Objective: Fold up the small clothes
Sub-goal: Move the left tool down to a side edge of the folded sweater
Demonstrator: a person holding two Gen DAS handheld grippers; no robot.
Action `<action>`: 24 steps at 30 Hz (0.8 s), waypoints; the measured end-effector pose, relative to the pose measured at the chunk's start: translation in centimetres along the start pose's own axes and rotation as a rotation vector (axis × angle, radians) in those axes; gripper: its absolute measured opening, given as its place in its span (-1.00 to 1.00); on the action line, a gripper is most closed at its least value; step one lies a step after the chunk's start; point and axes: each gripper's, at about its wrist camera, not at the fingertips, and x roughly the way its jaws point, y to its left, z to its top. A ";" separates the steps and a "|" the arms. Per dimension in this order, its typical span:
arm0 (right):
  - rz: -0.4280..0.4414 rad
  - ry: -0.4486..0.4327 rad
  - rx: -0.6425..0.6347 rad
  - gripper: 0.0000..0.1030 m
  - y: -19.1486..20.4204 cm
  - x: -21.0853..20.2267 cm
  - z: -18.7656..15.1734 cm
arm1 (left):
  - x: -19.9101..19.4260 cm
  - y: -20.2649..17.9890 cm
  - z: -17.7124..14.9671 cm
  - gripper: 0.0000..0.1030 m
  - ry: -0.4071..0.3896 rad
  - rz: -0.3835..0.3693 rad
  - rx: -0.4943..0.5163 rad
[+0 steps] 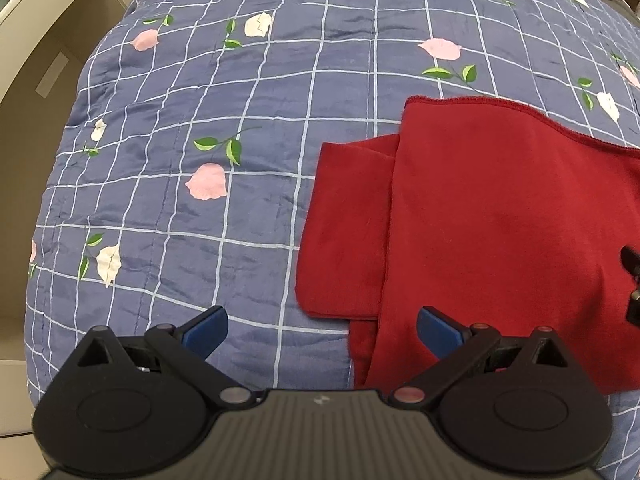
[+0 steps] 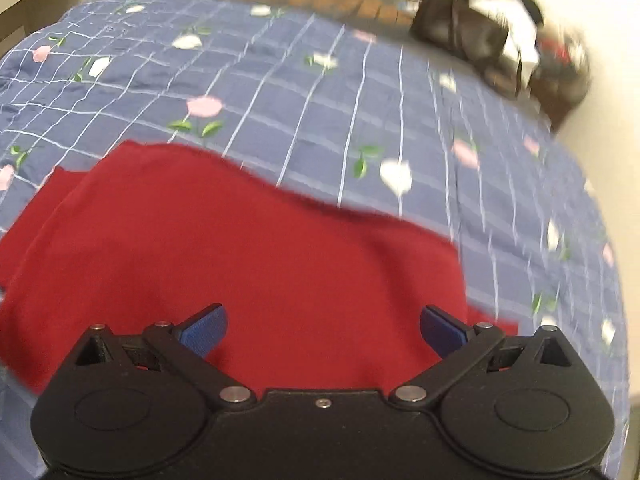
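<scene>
Red cloth [image 1: 500,216], a small garment already folded at least once with a flap lying out at its left, rests flat on the blue checked quilt [image 1: 200,100]. Both the left gripper [image 1: 322,330] and the right gripper [image 2: 323,330] hover near its near edge, fingers spread and empty. Judging by this, a further fold comes next, calling for each gripper to pinch a near corner.

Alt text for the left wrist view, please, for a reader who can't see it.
A partly folded red garment lies on a blue checked quilt printed with flowers. The open left gripper sits at the garment's near left edge, holding nothing. A dark piece of the right gripper shows at the frame's right edge.
</scene>
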 end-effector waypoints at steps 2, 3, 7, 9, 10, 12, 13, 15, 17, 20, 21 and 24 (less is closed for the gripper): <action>-0.015 -0.023 -0.031 0.99 0.4 0.7 -0.5 | 0.3 0.0 -0.2 0.99 0.006 -0.001 0.000; -0.013 -0.024 -0.042 0.99 0.6 1.0 -0.7 | 0.4 0.0 -0.3 0.99 0.009 -0.003 0.000; 0.020 0.015 -0.075 0.99 1.6 1.6 -2.1 | 0.9 0.0 -0.7 0.99 0.029 -0.012 -0.003; 0.031 0.039 -0.093 0.99 2.2 1.8 -2.9 | 1.1 -0.1 -0.9 0.99 0.040 -0.023 -0.008; 0.031 0.063 -0.100 0.99 2.5 2.0 -3.2 | 1.1 -0.1 -0.9 0.99 0.045 -0.029 -0.011; 0.036 0.114 -0.110 0.99 2.9 2.7 -3.9 | 1.2 -0.1 -1.1 0.99 0.054 -0.044 -0.022; 0.044 0.137 -0.113 0.99 2.9 3.0 -4.1 | 1.3 0.0 -1.2 0.99 0.054 -0.051 -0.027; 0.054 0.181 -0.116 0.99 3.0 3.5 -4.7 | 1.5 0.2 -1.4 0.99 0.050 -0.069 -0.037; 0.056 0.209 -0.113 0.99 3.2 4.0 -5.0 | 1.8 0.4 -1.5 0.99 0.046 -0.092 -0.052; 0.060 0.218 -0.088 0.99 3.0 4.2 -5.1 | 2.4 0.8 -1.6 0.99 0.027 -0.138 -0.073; 0.061 0.211 -0.080 0.99 2.9 4.1 -5.0 | 2.6 1.0 -1.7 0.99 0.013 -0.150 -0.081; 0.058 0.140 -0.056 0.99 2.5 3.4 -4.6 | 3.3 1.3 -1.6 0.99 -0.032 -0.170 -0.095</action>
